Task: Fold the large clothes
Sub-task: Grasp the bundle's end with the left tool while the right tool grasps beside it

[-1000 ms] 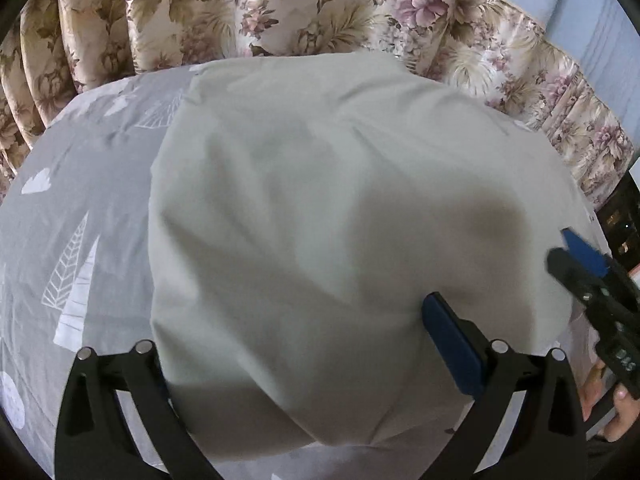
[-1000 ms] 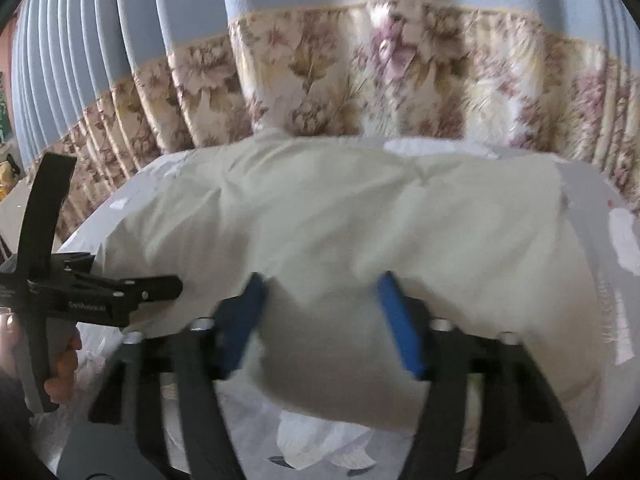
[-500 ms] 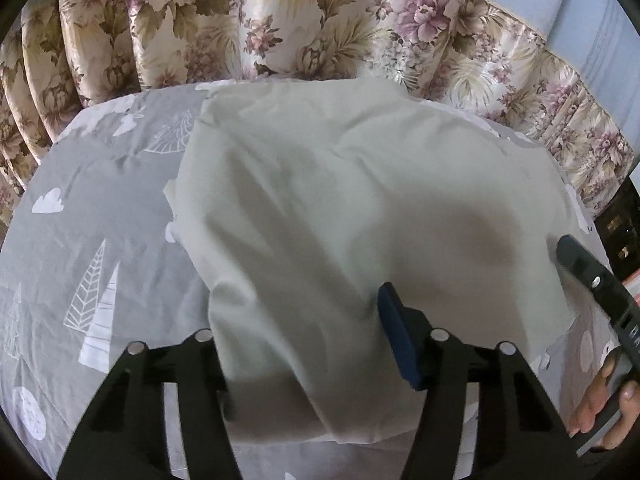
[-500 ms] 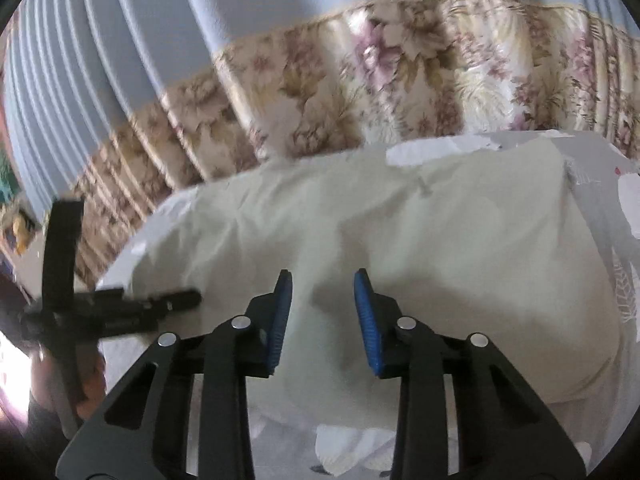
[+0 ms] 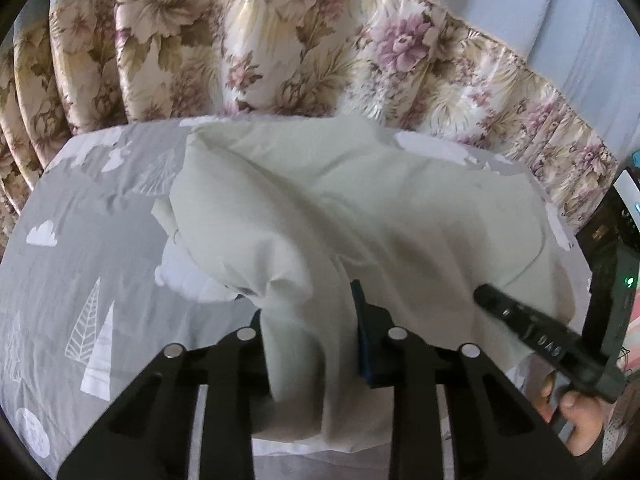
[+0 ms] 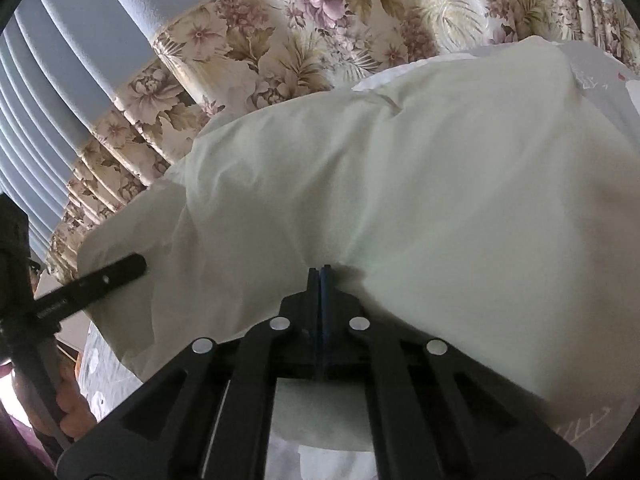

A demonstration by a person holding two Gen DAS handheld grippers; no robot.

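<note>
A large pale green garment [image 5: 400, 208] lies spread over the bed. In the left wrist view a bunched fold of its near edge stands up between my left gripper's [image 5: 308, 312] jaws, which are closing on it. The left finger is hidden behind the cloth. In the right wrist view my right gripper [image 6: 320, 276] is shut, its blue pads together on the garment's [image 6: 440, 180] near edge, with creases running out from the tips. Each gripper shows in the other's view, the right gripper [image 5: 520, 320] at the right and the left gripper [image 6: 100, 276] at the left, both at the near edge.
The grey bedsheet [image 5: 80, 240] with white trees and clouds shows to the left of the garment. A floral curtain [image 5: 280, 52] with a blue top hangs behind the bed. Dark equipment [image 5: 608, 264] with a green light stands at the right. A person's hand [image 5: 576, 412] holds the right gripper.
Both grippers' jaws have drawn in from wide apart. The left one has gathered the cloth edge and lifted it; the right one rolled and shut on the edge.
</note>
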